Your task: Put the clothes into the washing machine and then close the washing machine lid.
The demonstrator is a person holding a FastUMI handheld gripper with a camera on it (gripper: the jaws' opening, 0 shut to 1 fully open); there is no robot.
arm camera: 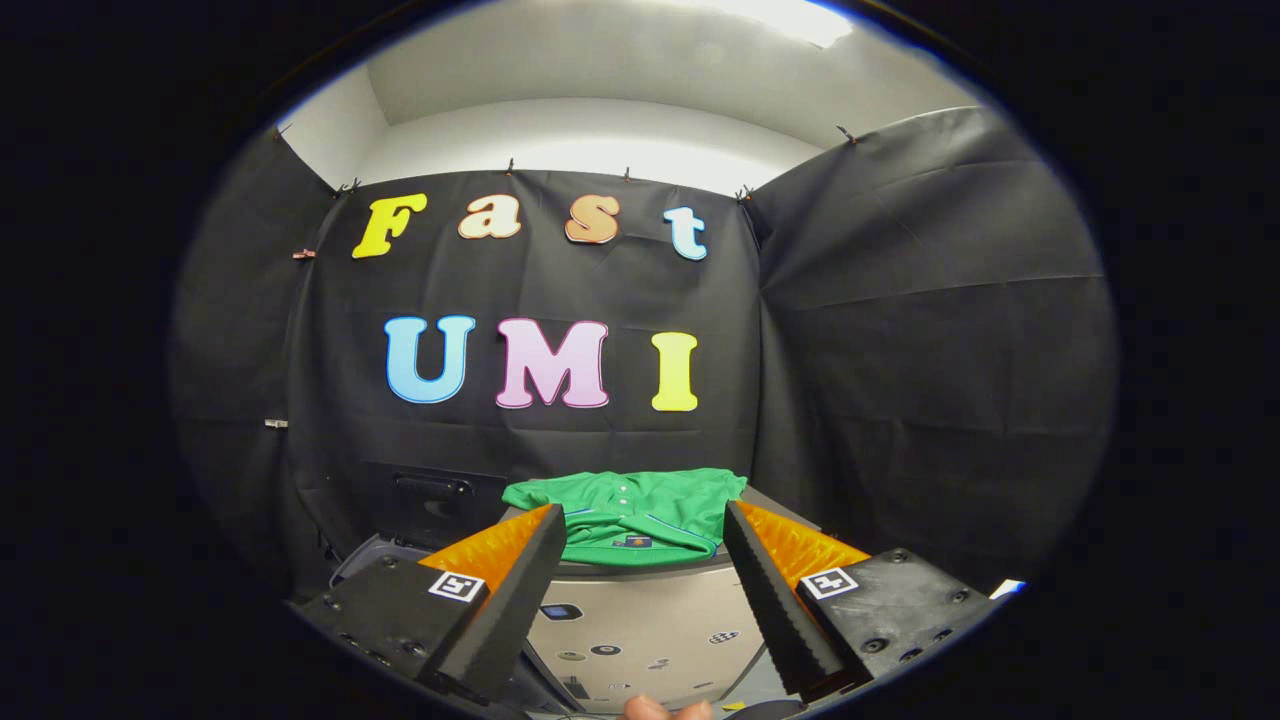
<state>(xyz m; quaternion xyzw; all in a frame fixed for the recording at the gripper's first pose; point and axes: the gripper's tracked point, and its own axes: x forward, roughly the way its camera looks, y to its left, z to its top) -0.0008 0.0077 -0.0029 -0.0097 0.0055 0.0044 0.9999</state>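
A folded green shirt [632, 512] lies on a grey surface [640, 620] just beyond my fingers, seen in the gap between them. That surface carries small dials or symbols and looks like the washing machine's top panel. To its left, behind my left finger, stands a dark upright panel [432, 498] with a handle, possibly the raised lid. My gripper [640, 515] is open, with its fingers spread wide on either side of the shirt and apart from it. Nothing is between the fingers.
Black cloth walls close the booth behind, left and right of the machine. A white wall and a ceiling light show above the cloth. A fingertip of a person's hand [665, 709] peeks in below the fingers.
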